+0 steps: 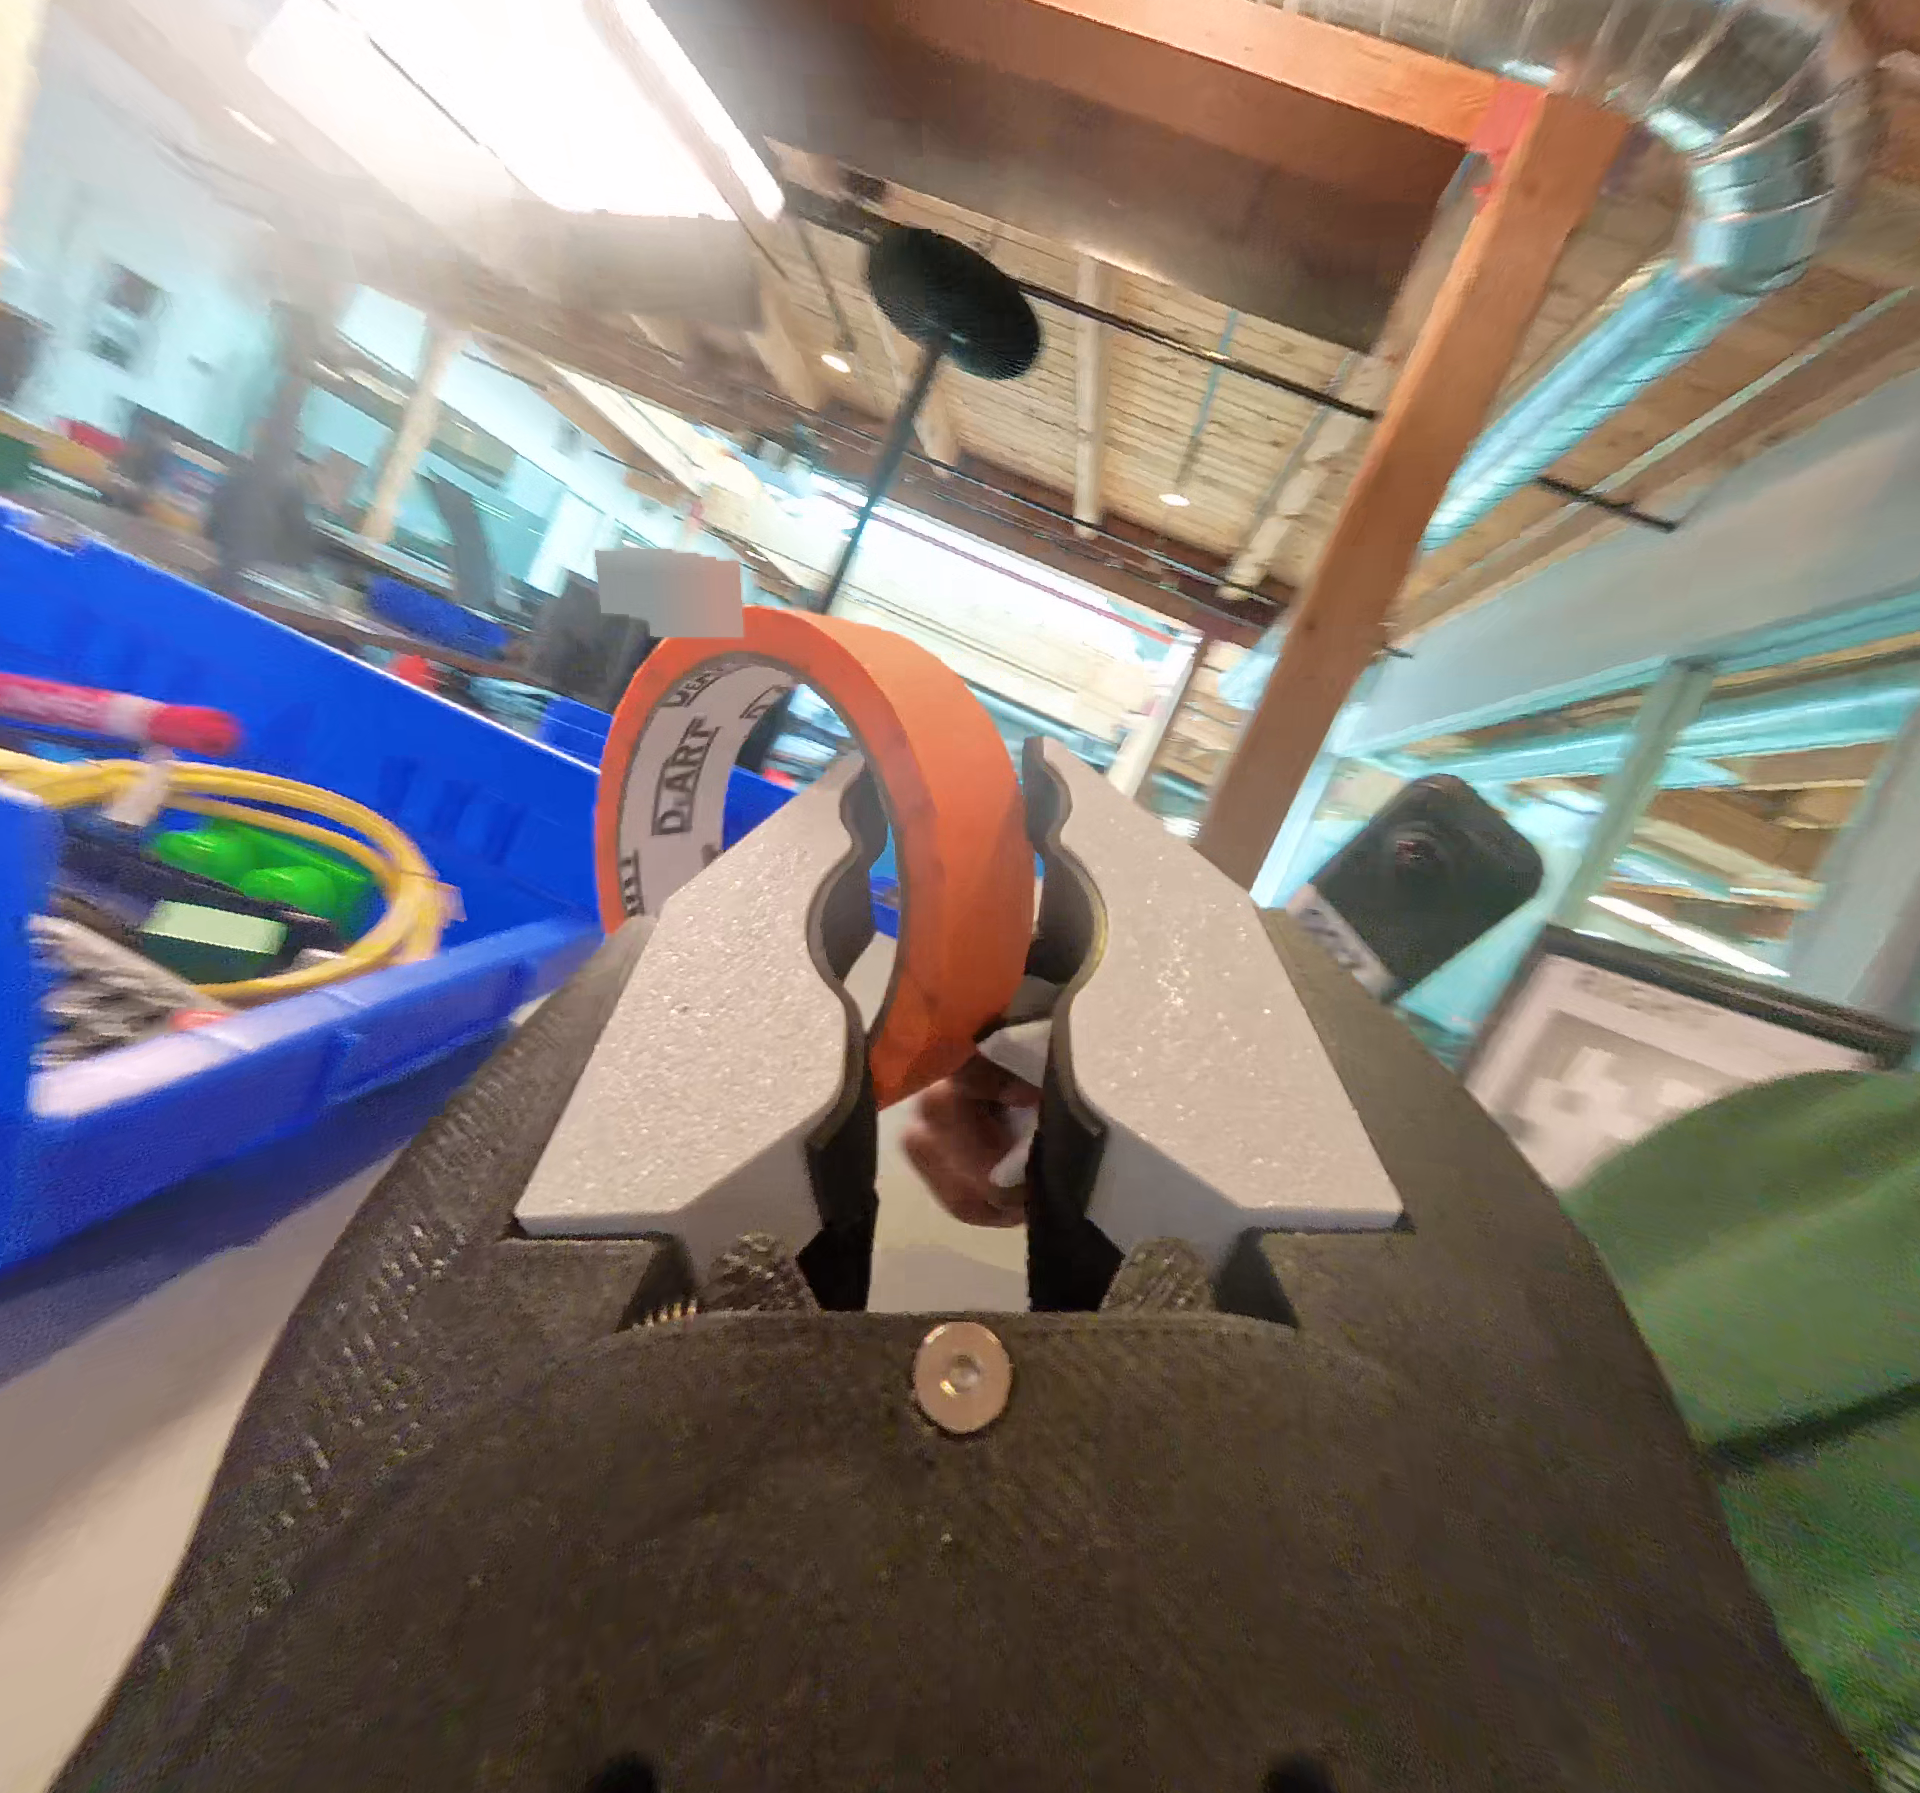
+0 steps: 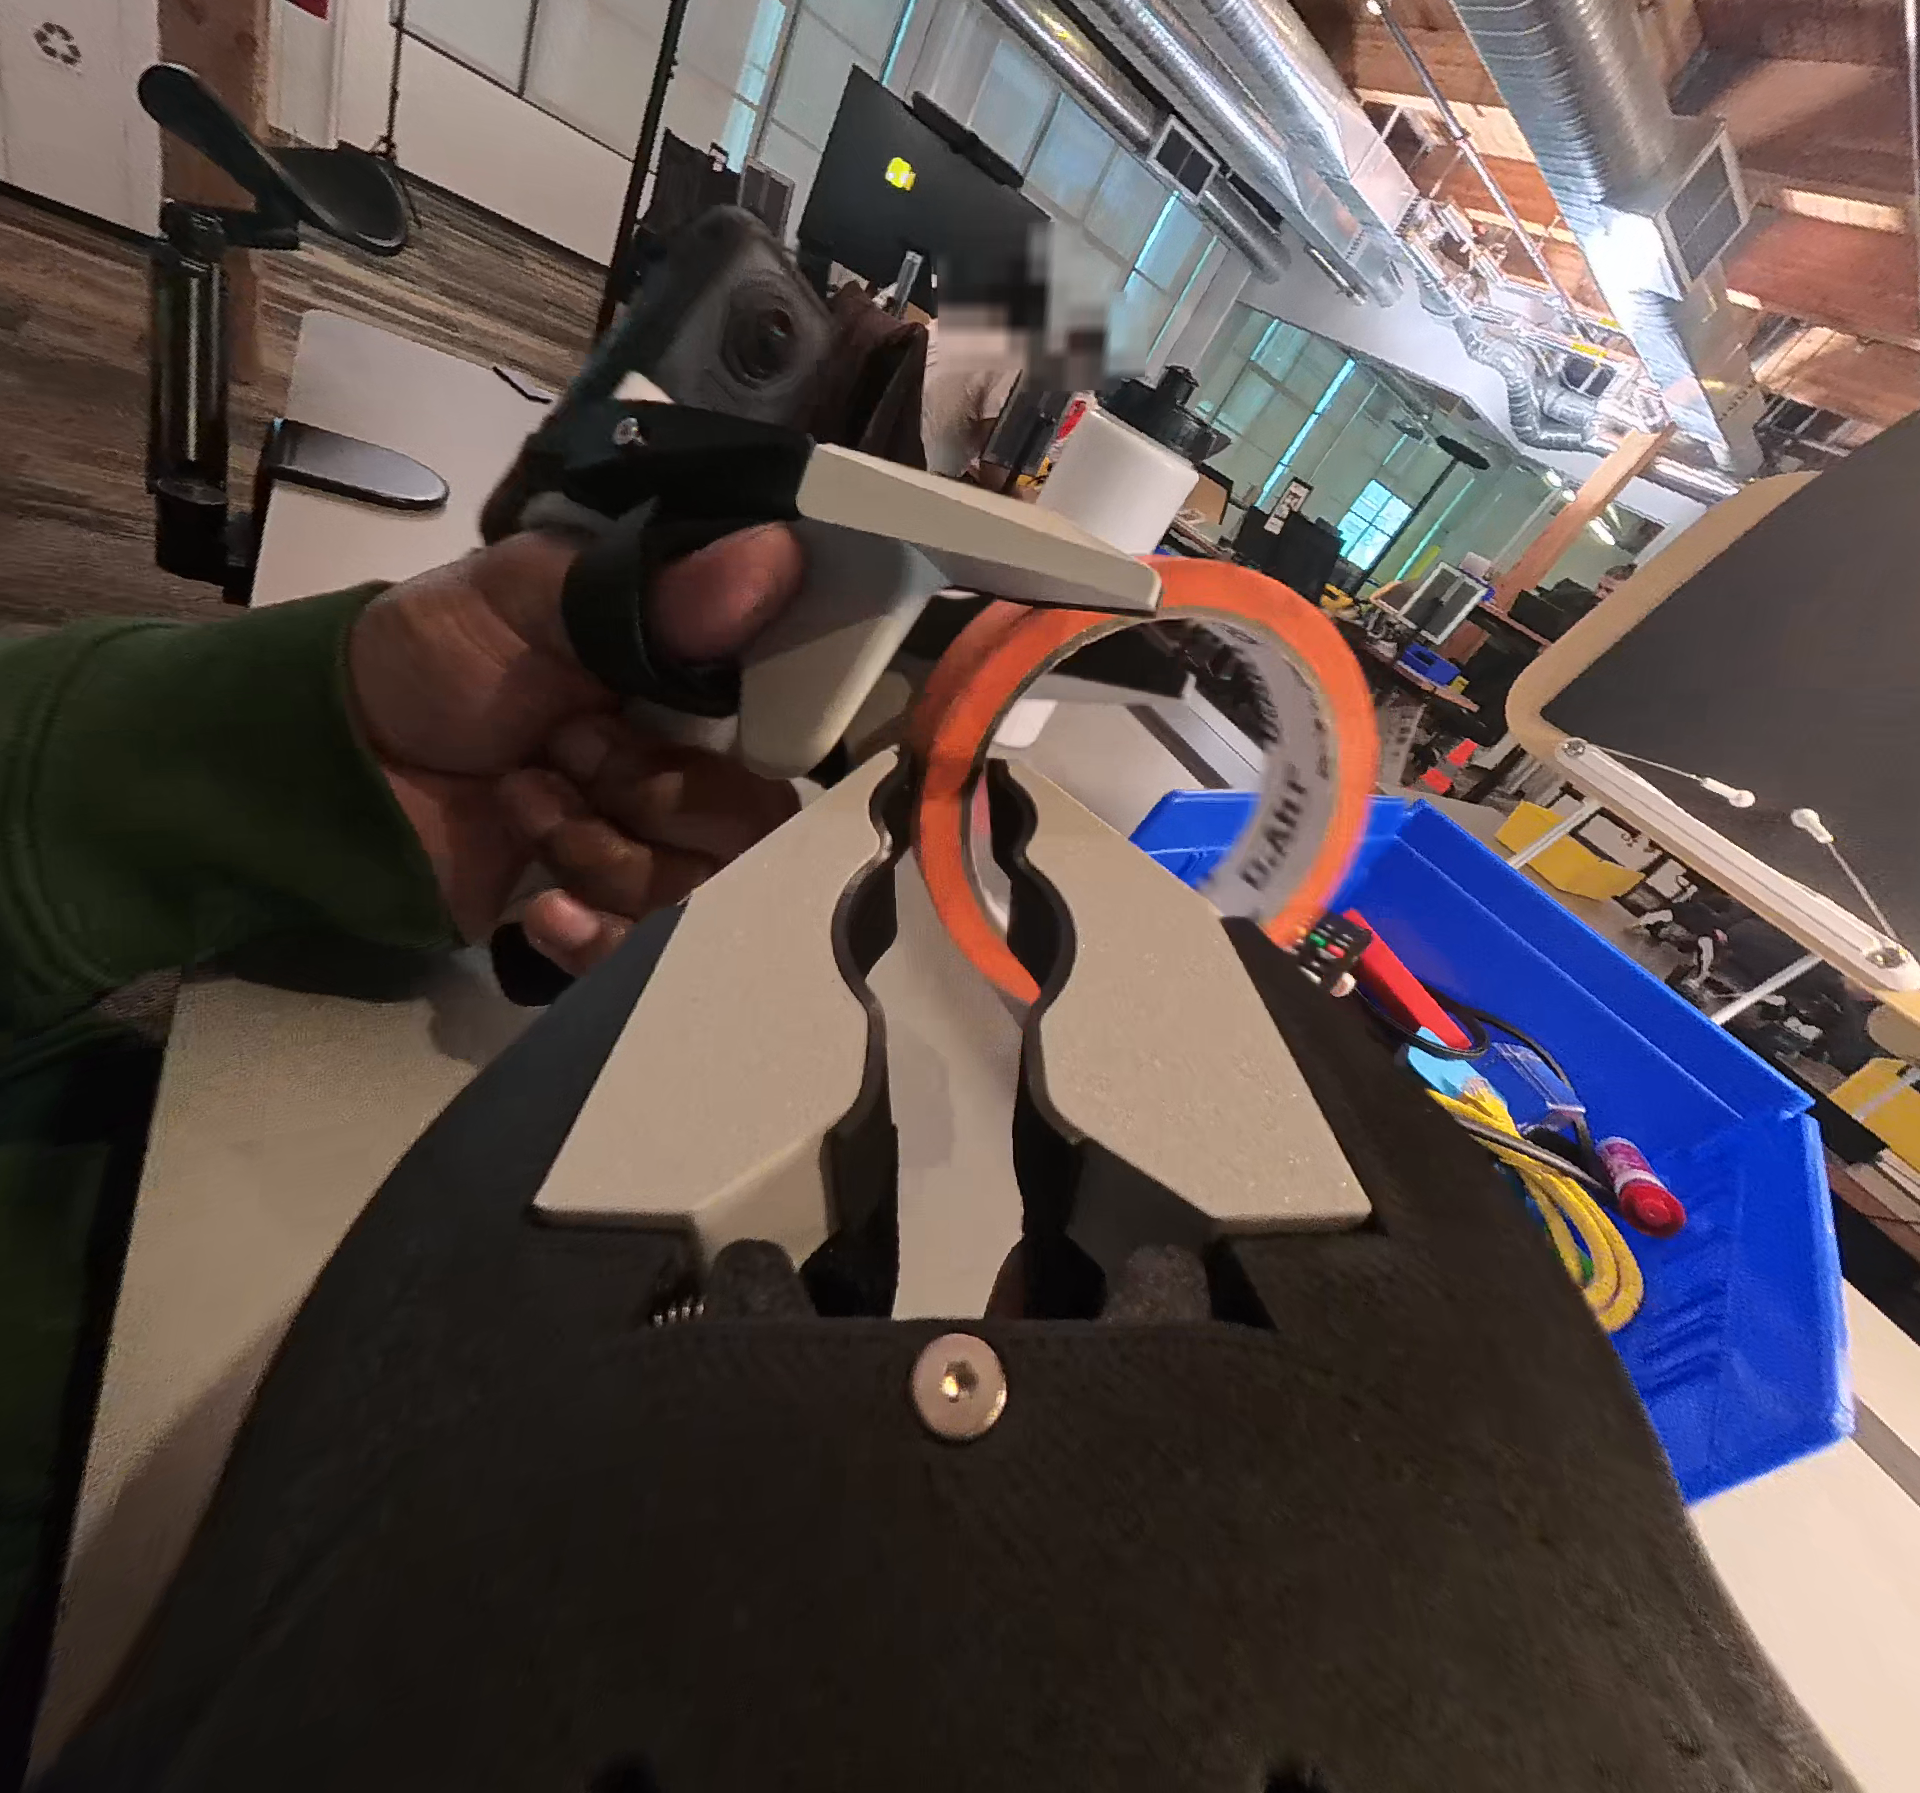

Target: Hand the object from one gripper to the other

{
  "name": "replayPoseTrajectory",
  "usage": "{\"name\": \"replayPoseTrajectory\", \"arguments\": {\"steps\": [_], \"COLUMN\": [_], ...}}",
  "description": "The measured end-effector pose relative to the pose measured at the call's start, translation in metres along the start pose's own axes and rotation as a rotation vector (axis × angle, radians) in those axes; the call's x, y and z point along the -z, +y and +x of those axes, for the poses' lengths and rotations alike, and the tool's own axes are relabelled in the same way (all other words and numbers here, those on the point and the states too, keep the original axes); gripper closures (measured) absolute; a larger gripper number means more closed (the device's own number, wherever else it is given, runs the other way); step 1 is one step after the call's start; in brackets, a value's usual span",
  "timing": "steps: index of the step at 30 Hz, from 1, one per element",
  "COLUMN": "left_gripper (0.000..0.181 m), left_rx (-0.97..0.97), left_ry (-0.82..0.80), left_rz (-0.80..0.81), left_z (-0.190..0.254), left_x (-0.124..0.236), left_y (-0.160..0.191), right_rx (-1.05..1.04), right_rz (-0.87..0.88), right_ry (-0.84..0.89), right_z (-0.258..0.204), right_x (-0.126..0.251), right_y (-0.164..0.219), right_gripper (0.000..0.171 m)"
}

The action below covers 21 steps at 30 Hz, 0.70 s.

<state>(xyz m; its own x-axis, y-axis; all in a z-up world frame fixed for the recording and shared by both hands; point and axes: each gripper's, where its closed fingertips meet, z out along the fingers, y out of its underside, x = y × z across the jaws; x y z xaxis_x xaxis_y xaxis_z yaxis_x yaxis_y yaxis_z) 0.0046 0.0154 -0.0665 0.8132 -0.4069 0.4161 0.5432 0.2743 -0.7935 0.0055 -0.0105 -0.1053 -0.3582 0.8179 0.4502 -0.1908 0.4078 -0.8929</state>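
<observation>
An orange tape roll (image 1: 940, 870) with a grey inner core is held in the air between both grippers. My left gripper (image 1: 945, 767) is shut on the roll's wall, one finger inside the ring and one outside. In the right wrist view the left gripper (image 2: 1143, 642) grips the top of the roll (image 2: 1325, 694). My right gripper (image 2: 945, 777) is open, its fingers on either side of the roll's lower left wall with thin gaps showing. A finger (image 1: 1013, 1011) of the right gripper shows behind the roll in the left wrist view.
A blue bin (image 2: 1683, 974) with yellow cable, a red marker and small parts stands on the pale table (image 2: 260, 1172); it also shows in the left wrist view (image 1: 260, 1099). A hand (image 2: 499, 704) in a green sleeve (image 2: 156, 808) holds the left gripper. Office desks lie beyond. There is about 5 centimetres between the tips of the two grippers.
</observation>
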Motion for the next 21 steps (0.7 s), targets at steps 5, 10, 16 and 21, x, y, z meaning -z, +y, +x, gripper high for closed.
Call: {"name": "replayPoseTrajectory", "arguments": {"steps": [5, 10, 16, 21], "left_gripper": [0.155, 0.156, 0.155, 0.144], "left_rx": [-0.331, -0.705, -0.608, -0.478], "left_ry": [-0.486, -1.215, -1.463, -1.453], "left_rz": [0.079, 0.032, -0.228, -0.176], "left_z": [-0.051, -0.103, -0.149, -0.154], "left_x": [0.032, 0.132, 0.212, 0.224], "left_y": [-0.034, -0.088, -0.092, -0.094], "right_rx": [-0.121, -0.113, -0.124, -0.125], "right_rz": [-0.106, -0.236, -0.300, -0.311], "right_ry": [0.059, 0.071, 0.061, 0.059], "right_z": [0.019, 0.020, 0.017, 0.016], "right_x": [-0.002, -0.005, -0.006, -0.006], "right_y": [0.023, 0.048, 0.061, 0.063], "right_gripper": [0.151, 0.150, 0.150, 0.149]}}
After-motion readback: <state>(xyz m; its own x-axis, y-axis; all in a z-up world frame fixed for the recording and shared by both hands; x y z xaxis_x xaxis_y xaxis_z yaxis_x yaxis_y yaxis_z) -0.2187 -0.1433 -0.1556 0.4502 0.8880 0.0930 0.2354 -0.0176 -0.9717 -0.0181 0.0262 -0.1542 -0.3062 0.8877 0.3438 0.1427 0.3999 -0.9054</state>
